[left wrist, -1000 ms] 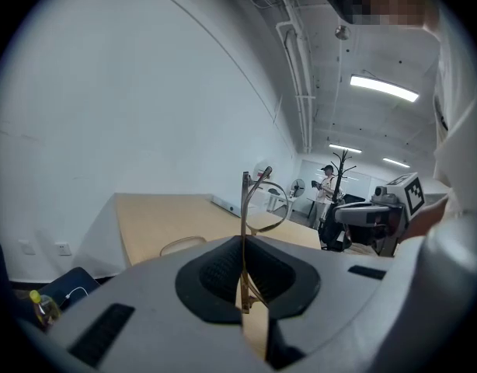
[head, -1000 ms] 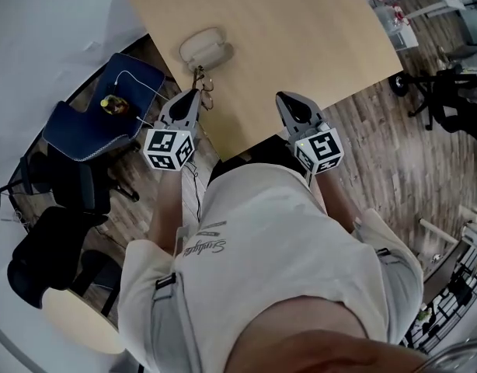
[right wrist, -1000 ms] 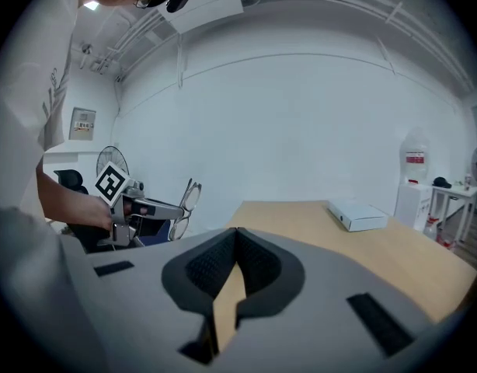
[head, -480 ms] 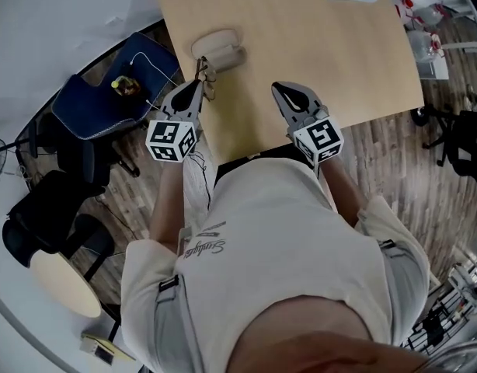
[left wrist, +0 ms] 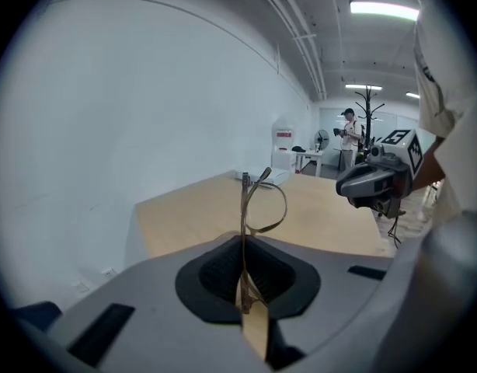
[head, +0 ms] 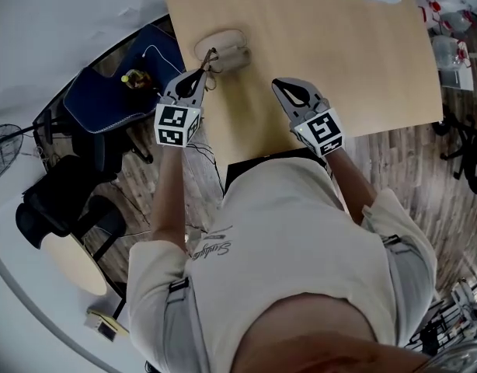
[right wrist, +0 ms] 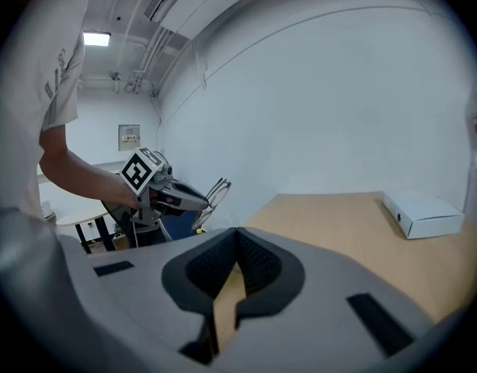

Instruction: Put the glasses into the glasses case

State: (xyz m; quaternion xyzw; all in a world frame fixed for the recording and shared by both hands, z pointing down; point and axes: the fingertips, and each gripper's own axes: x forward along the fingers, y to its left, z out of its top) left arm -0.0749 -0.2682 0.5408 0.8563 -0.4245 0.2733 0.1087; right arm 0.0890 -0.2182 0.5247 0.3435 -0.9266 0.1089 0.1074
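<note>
The left gripper (left wrist: pixel 243 243) is gripping the glasses (left wrist: pixel 260 200) by a thin part of the frame. Its jaws are pressing together on that part, so the glasses are standing up out of them with 1 lens ring leaning to the right. In the head view the glasses are hanging in the air just beside the glasses case (head: pixel 221 45), which is lying near the left edge of the desk (head: pixel 339 68). The right gripper (right wrist: pixel 237 233) is carrying nothing. Its jaws are sitting together with only bare desk beyond them, and it is hovering over the near edge of the desk, well apart from the case.

The person seems to be bringing the glasses over the case for the drop. From above the case is showing small and pale, so whether its lid is up is hard to tell.

Several things could be going wrong from here:
- The grip is on a thin piece of frame, so the glasses may be swinging or slipping as they come down.
- A temple sticking out could catch the rim and leave the glasses lying across the case instead of inside it.
- Nothing is steadying the case, and it is lying close to the edge above the blue chair (head: pixel 118 99), so a push from the glasses could slide it off.
- If the lid is down, lowering now means pressing the lenses against it.
</note>
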